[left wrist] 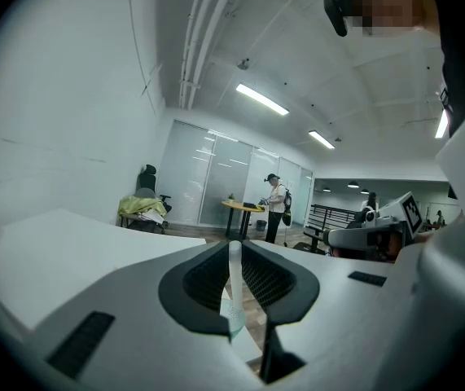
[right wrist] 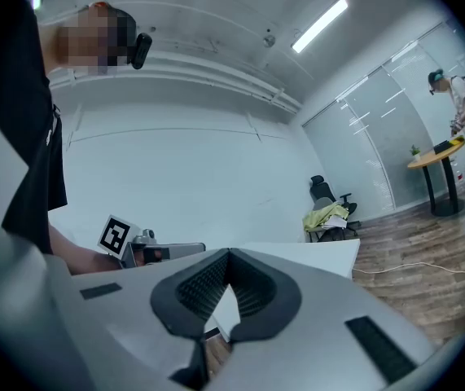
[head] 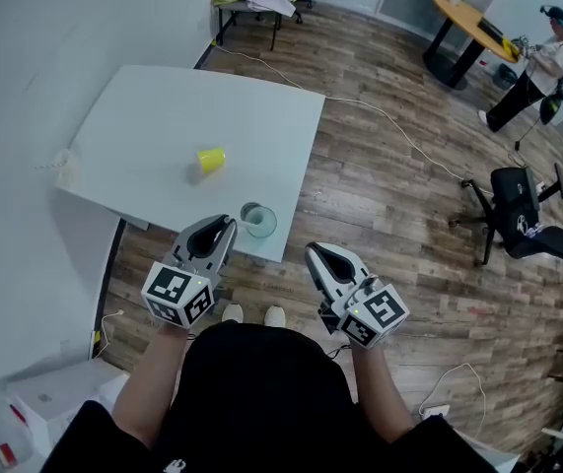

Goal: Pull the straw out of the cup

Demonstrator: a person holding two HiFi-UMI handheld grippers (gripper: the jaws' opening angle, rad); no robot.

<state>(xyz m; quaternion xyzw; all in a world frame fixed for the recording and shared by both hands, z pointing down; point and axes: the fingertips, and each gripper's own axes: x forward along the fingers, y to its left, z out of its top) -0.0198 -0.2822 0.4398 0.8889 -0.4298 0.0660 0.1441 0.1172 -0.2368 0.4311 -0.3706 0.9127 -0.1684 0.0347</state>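
Cup (head: 259,221) of clear, greenish plastic stands upright close to the lower edge of the tabletop (head: 153,116), just right of the left gripper (head: 226,224). Straw (left wrist: 234,269), white, rises upright between that gripper's jaws, and its lower end runs down to the cup; whether the end is inside the cup cannot be told. A yellow cup (head: 211,159) lies on its side near the middle of the tabletop, well apart from the clear one, and nothing shows inside it.

In the left gripper view the jaws stand a little apart and pinch the straw from both sides. The right gripper (head: 315,252) hangs lower right of the cup, off the tabletop's edge and over the floor (head: 389,195). In the right gripper view its jaws meet at the tips with nothing between them.

The tabletop is white and rectangular, with a small crumpled white thing (head: 64,167) at its left edge. Around it is wood-plank floor with a white cable (head: 399,131) trailing across it. A black chair (head: 516,205) sits at right. At upper right a person (head: 539,70) stands beside a round table (head: 468,18).
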